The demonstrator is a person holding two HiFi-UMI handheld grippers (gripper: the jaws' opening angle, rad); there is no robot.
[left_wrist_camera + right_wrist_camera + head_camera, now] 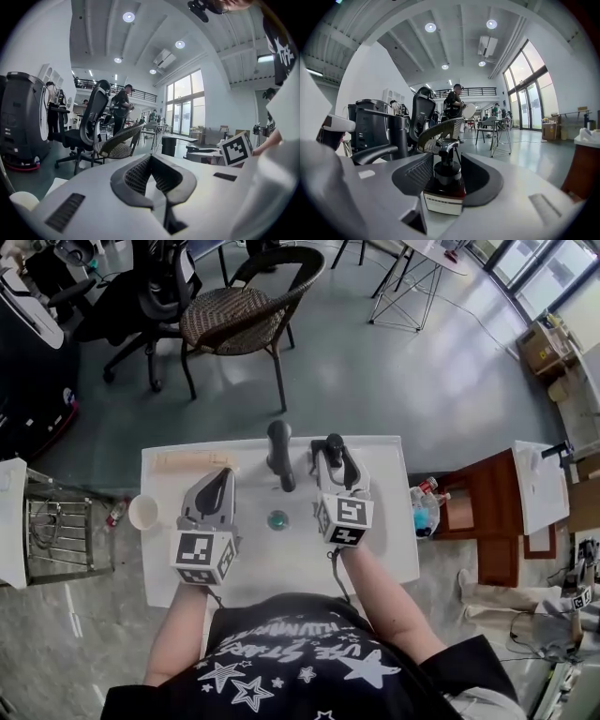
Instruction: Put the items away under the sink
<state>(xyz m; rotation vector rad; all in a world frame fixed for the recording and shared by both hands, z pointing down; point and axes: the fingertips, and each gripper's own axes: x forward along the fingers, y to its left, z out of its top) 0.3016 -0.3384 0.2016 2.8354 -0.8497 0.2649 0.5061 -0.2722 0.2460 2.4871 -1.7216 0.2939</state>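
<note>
White table with a black faucet at its back carries the work, and its edge is the first hazard. The space under the sink shows in no view, so the load must travel out over that edge and down, where a knock could jar it loose.

The left hand-held gripper has its jaws together on nothing. It is free to open a door, but it sits near the faucet and could crowd the right one's path.

The right hand-held gripper is clamped on a dark pump bottle, held just right of the faucet. Whether its base rests on the table I cannot tell.

The bottle looks smooth, so a loose squeeze could let it slide or tip. Its tall pump head could snag the faucet.
</note>
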